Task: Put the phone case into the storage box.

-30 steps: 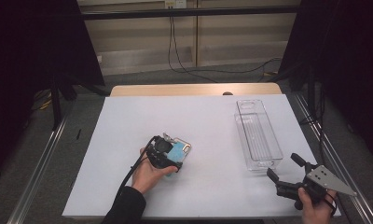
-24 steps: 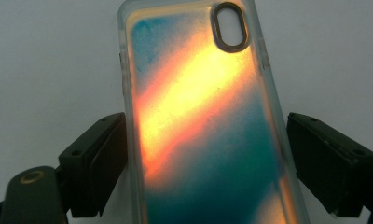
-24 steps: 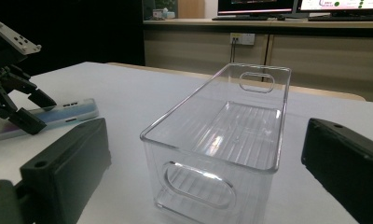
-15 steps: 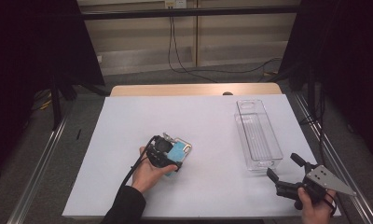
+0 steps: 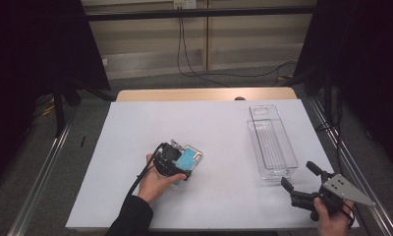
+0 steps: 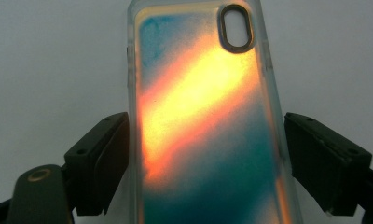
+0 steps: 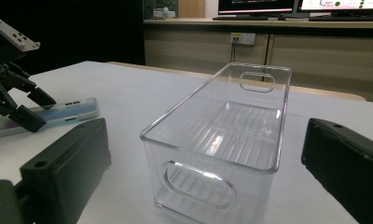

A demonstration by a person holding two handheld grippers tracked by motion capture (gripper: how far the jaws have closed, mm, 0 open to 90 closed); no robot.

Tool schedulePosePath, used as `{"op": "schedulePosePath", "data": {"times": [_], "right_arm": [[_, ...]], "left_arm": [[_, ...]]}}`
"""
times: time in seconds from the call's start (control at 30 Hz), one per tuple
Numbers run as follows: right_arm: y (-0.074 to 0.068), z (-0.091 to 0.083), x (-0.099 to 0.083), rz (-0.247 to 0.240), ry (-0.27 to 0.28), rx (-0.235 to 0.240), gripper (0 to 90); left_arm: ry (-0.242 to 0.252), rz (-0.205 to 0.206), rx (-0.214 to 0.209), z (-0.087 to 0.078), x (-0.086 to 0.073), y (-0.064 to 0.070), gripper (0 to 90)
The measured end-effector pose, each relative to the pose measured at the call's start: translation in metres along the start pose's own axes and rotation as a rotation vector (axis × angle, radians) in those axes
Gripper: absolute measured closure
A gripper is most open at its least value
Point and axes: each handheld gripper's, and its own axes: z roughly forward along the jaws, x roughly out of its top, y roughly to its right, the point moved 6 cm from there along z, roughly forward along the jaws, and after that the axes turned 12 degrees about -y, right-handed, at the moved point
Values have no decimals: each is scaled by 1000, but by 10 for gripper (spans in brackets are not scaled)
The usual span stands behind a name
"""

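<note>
Black gripper (image 5: 299,178) with 2 jaws, grey plate; sleeve (image 5: 131,217) seemingly dark.

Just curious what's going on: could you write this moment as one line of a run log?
left gripper: open, jaws straddling iridescent teal-orange phone case | right gripper: open, near clear plastic bin | bin empty

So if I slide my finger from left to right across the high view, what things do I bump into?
Left black two-jaw gripper → blue-and-orange phone case under it → clear plastic bin → right black gripper.
</note>
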Motion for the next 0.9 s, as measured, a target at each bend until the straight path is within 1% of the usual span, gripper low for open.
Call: {"op": "schedulePosePath", "data": {"times": [0.03, 0.07, 0.17, 0.23, 0.3, 0.5, 0.57, 0.63, 0.7, 0.73, 0.77, 0.87, 0.9], "right_arm": [[0, 0, 0, 0, 0, 0, 5], [0, 0, 0, 0, -1, -1, 5], [0, 0, 0, 1, 0, -1, 5], [0, 0, 0, -2, 0, -1, 5], [0, 0, 0, -2, 1, -2, 5], [0, 0, 0, -2, 0, -2, 5], [0, 0, 0, 1, 1, -1, 5], [0, 0, 0, 0, 1, -2, 5], [0, 0, 0, 0, 0, -1, 5], [0, 0, 0, 0, 0, -1, 5], [0, 0, 0, -1, 0, -1, 5], [0, 0, 0, 0, 0, -1, 5], [0, 0, 0, 0, 0, 0, 5]], "left_arm": [[3, -2, 1, 0, 0, 0, 169], [1, 7, 1, 0, 0, 0, 169], [3, 8, 0, -1, -1, 0, 170], [6, 5, -5, -1, -1, 0, 170], [13, 0, -2, -1, -1, 1, 170], [20, 1, -8, -2, -1, 1, 170], [21, -1, -2, -2, -1, 1, 170], [31, -10, -2, -2, -1, 2, 170], [42, -4, -2, -4, 0, 1, 170], [46, -8, -9, -5, 0, 2, 170], [56, -11, -6, -5, 0, 1, 170], [66, -7, -10, -9, 1, 1, 169], [75, -14, -1, -9, 1, 1, 170]]}}
